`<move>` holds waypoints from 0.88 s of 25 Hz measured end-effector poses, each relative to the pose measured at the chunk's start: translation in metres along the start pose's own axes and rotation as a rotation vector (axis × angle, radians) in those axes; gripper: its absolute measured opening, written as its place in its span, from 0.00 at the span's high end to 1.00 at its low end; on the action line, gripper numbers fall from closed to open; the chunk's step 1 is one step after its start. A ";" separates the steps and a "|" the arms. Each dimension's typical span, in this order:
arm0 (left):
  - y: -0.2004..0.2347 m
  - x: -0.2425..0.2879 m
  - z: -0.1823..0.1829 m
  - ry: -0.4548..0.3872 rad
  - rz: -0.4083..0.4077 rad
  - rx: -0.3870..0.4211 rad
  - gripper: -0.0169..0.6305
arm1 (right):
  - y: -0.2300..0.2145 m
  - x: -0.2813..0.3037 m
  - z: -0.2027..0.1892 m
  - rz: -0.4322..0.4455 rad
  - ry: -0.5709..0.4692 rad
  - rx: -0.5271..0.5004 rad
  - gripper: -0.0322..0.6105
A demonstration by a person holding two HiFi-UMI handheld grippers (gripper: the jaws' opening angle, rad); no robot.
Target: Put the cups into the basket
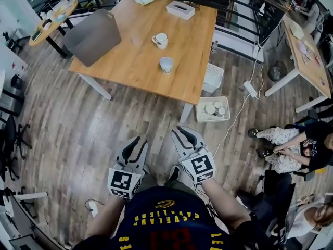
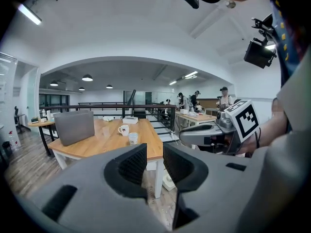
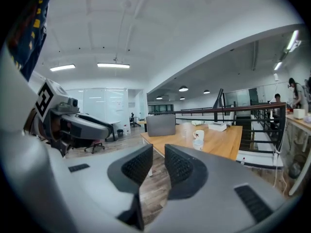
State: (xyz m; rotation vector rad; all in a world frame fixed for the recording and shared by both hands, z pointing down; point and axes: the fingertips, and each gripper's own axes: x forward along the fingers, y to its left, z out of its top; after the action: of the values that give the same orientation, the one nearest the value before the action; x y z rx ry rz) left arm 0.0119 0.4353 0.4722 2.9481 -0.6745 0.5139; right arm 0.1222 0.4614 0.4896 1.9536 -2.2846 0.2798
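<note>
Two cups stand on the wooden table [image 1: 130, 66]: a white mug [image 1: 161, 40] with a handle, and a handleless white cup [image 1: 166, 64] nearer the front edge. A white basket [image 1: 200, 113] sits on the floor by the table's near right leg and holds several cups. Both grippers hover low over the floor, well short of the table. My left gripper [image 1: 136, 139] and right gripper [image 1: 183, 131] are each open with nothing between the jaws. In the left gripper view [image 2: 154, 161] the mug [image 2: 124, 129] and cup [image 2: 133, 138] show far ahead. The right gripper view [image 3: 159, 164] shows the mug [image 3: 198, 134] and cup [image 3: 197, 143].
A grey laptop [image 1: 93, 36] stands at the table's left end, and a tissue box [image 1: 180, 9] lies at the back. A white crate [image 1: 213, 77] sits under the table's right side. A cable and power strip [image 1: 250, 89] lie on the floor. A person [image 1: 291, 145] sits at the right.
</note>
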 end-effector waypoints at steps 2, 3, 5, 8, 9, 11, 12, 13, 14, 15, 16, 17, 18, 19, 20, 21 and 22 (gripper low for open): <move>0.013 0.004 -0.005 0.009 0.006 -0.019 0.83 | -0.007 0.013 -0.005 -0.011 0.032 -0.006 0.83; 0.021 0.006 -0.008 0.013 0.008 -0.026 0.83 | -0.011 0.021 -0.007 -0.017 0.046 -0.009 0.83; 0.036 0.012 -0.013 0.021 0.006 -0.035 0.83 | -0.017 0.035 -0.010 -0.035 0.070 -0.019 0.83; 0.062 0.020 -0.017 0.019 -0.006 -0.035 0.83 | -0.027 0.057 -0.012 -0.071 0.098 -0.030 0.83; 0.073 0.024 -0.017 0.014 -0.012 -0.032 0.83 | -0.030 0.066 -0.010 -0.085 0.103 -0.032 0.83; 0.099 0.031 -0.015 0.008 -0.021 -0.031 0.83 | -0.035 0.085 -0.004 -0.111 0.111 -0.033 0.83; 0.112 0.035 -0.013 0.005 -0.026 -0.034 0.83 | -0.036 0.095 0.000 -0.123 0.117 -0.033 0.83; 0.126 0.038 -0.011 0.002 -0.031 -0.037 0.83 | -0.038 0.105 0.004 -0.136 0.125 -0.036 0.83; 0.138 0.040 -0.010 0.000 -0.037 -0.039 0.83 | -0.039 0.115 0.009 -0.148 0.134 -0.042 0.83; 0.151 0.042 -0.009 -0.002 -0.044 -0.041 0.83 | -0.041 0.124 0.012 -0.161 0.145 -0.053 0.82; 0.163 0.043 -0.009 -0.006 -0.053 -0.042 0.83 | -0.043 0.133 0.015 -0.175 0.156 -0.066 0.82; 0.176 0.044 -0.007 -0.013 -0.062 -0.040 0.83 | -0.047 0.144 0.018 -0.190 0.166 -0.084 0.82; 0.191 0.045 -0.005 -0.021 -0.068 -0.038 0.83 | -0.052 0.156 0.023 -0.207 0.176 -0.106 0.82; 0.205 0.046 -0.004 -0.025 -0.071 -0.037 0.83 | -0.058 0.168 0.027 -0.224 0.187 -0.133 0.81; 0.219 0.047 -0.005 -0.024 -0.073 -0.041 0.83 | -0.063 0.179 0.031 -0.239 0.204 -0.162 0.81; 0.231 0.047 -0.008 -0.019 -0.075 -0.050 0.83 | -0.069 0.189 0.033 -0.253 0.223 -0.186 0.81; 0.241 0.046 -0.012 -0.010 -0.076 -0.061 0.83 | -0.074 0.197 0.034 -0.266 0.242 -0.201 0.81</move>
State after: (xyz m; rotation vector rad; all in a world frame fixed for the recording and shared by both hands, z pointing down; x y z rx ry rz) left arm -0.0579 0.2010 0.4985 2.9079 -0.5667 0.4638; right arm 0.1650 0.2530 0.5031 1.9684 -1.8072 0.2331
